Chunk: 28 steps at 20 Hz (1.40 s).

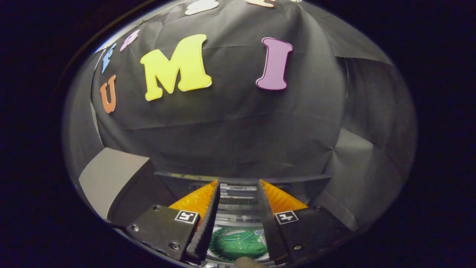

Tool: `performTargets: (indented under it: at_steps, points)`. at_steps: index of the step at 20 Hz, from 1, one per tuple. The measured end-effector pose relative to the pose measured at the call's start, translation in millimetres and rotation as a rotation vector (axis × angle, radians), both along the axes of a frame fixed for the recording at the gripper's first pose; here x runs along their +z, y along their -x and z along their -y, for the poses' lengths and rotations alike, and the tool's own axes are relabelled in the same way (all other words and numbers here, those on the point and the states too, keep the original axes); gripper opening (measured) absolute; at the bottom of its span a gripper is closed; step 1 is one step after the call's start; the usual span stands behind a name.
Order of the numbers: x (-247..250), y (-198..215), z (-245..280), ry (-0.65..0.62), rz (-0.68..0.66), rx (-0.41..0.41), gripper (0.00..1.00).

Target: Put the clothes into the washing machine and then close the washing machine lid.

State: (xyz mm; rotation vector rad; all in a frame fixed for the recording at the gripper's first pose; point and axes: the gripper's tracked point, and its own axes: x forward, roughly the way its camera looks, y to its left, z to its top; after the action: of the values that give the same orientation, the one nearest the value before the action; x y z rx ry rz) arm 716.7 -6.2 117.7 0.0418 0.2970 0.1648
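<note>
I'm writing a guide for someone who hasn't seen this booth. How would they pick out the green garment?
Start at the black cloth wall, then drop to the open tongs below it. In the gap between their fingers lies a round tub; the green garment sits inside it, the one bright green patch among grey and black surfaces.

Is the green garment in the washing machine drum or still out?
In. The green garment lies inside the round drum rim, seen between the open gripper fingers, which hold nothing. Cannot tell the lid's position.
</note>
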Motion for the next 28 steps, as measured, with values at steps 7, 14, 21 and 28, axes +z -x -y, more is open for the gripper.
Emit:
performTargets:
  at_steps: [7,14,21,28]
  points:
    - [3.3,-43.8,-10.4,0.004,-0.024,-0.019,0.62]
    - [-17.3,-69.5,-17.2,0.021,-0.034,-0.053,0.65]
    - [-17.9,-60.9,-15.6,0.042,0.040,-0.089,0.67]
    - [-18.6,-54.3,-14.7,0.023,0.127,-0.095,0.68]
